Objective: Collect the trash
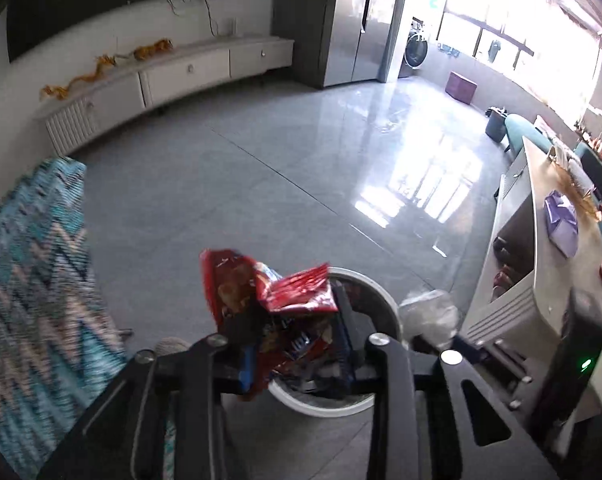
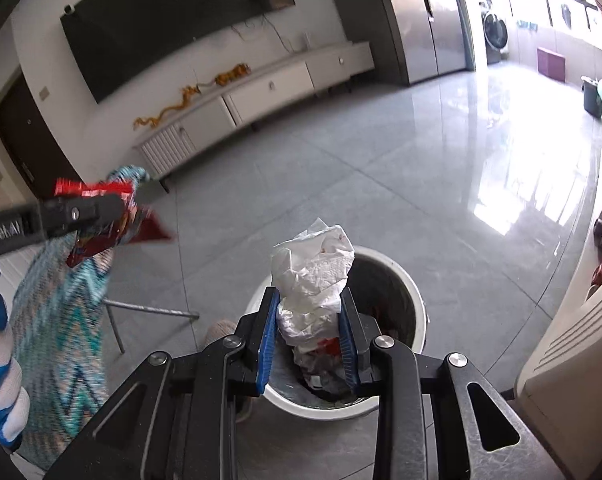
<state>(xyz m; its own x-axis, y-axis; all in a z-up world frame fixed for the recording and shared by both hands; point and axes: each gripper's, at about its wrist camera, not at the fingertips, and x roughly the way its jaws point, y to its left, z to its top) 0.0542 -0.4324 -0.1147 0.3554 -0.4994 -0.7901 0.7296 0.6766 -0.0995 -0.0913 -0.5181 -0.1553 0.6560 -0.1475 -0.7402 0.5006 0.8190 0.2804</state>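
Note:
My left gripper [image 1: 291, 316] is shut on a crumpled red snack wrapper [image 1: 269, 292] and holds it over the near left rim of a round white trash bin [image 1: 381, 292] on the floor. My right gripper [image 2: 309, 312] is shut on a crumpled white paper wad [image 2: 313, 276] and holds it above the same white trash bin [image 2: 417, 312], which has wrappers inside. The paper wad also shows in the left wrist view [image 1: 429, 312], right of the bin. The left gripper with the red wrapper [image 2: 113, 216] shows at the left of the right wrist view.
A chair with a blue zigzag cover [image 1: 29, 264] stands to the left of the bin. A low cream table [image 1: 557, 264] with a purple bag stands to the right. A white TV cabinet [image 1: 181, 76] runs along the far wall across grey tiled floor [image 1: 261, 184].

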